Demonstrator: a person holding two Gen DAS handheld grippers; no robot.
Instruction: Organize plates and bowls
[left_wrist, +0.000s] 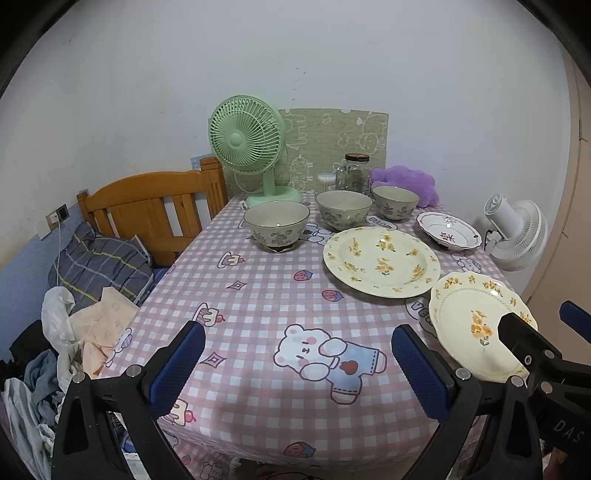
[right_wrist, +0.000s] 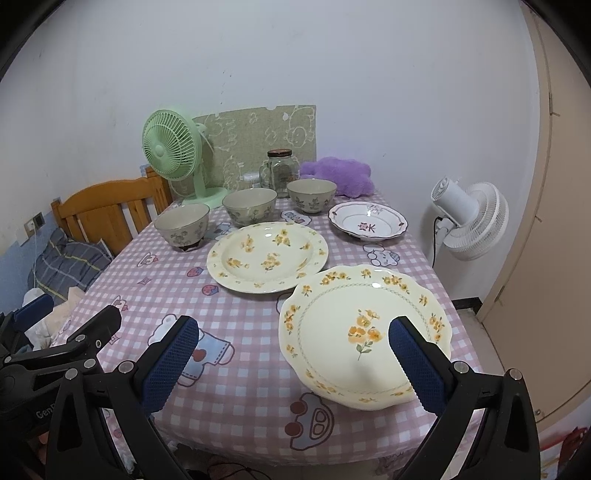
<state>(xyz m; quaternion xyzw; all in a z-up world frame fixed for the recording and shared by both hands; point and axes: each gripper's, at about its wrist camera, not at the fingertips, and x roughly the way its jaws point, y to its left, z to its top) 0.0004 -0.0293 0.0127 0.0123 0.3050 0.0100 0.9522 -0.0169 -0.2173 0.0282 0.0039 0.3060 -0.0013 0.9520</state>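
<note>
Plates and bowls lie unstacked on the checked tablecloth (right_wrist: 236, 295); no sorting is visible yet. Right claw (right_wrist: 295, 360), lower centre of the right-wrist view, stands wide open and empty, its right pad over the scalloped plate (right_wrist: 354, 317) at lower right, though contact cannot be judged. Left claw (left_wrist: 299, 363), lower centre of the left-wrist view, is likewise spread and empty above bare cloth, with the same scalloped plate (left_wrist: 469, 314) just right of its right finger. Beyond it, mid-frame, rests the large floral plate (right_wrist: 267, 254), its rim close to the scalloped one. Farther back and right sits the small white plate (right_wrist: 367, 221), standing apart. Three grey bowls form a row across the upper middle: left bowl (right_wrist: 181, 225), middle bowl (right_wrist: 249, 206) and right bowl (right_wrist: 311, 195), each separate. Behind them stand a green fan (right_wrist: 173, 155), a glass jar (right_wrist: 280, 171) and a purple cushion (right_wrist: 338, 175); a white fan (right_wrist: 469, 218) stands off the table's right edge. Judged from this layout, the whole task remains: nesting three bowls and piling three plates, probably beginning with the nearest plate.
</note>
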